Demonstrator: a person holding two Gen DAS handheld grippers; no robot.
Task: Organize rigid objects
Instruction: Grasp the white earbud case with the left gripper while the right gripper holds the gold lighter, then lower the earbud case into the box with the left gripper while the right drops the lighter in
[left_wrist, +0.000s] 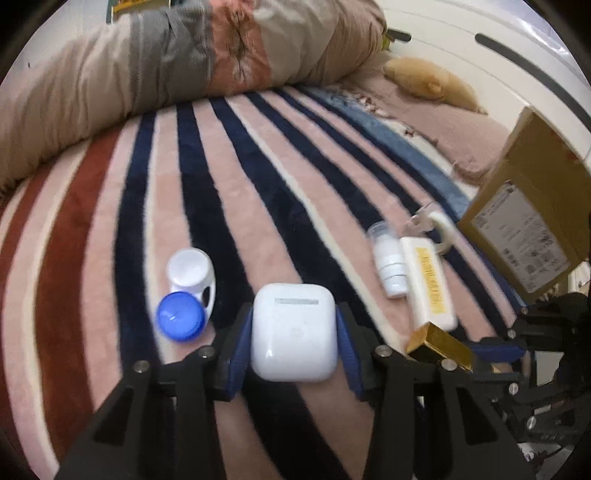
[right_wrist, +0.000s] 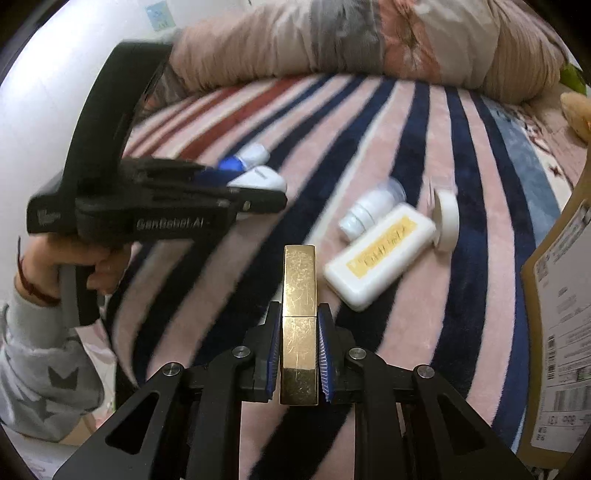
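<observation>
A gold bar (right_wrist: 299, 325), long axis pointing straight ahead, sits clamped in the right gripper (right_wrist: 299, 350) above the striped blanket (right_wrist: 369, 122); the left gripper (left_wrist: 293, 347) pinches a white earbud case (left_wrist: 293, 332), whose hinge only its own view shows.

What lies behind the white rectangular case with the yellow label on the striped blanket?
Behind the white case with the yellow label lie a small white bottle on its side and a white tape roll at the case's far end. The case covers the roll's lower edge; whether they touch is unclear.
</observation>
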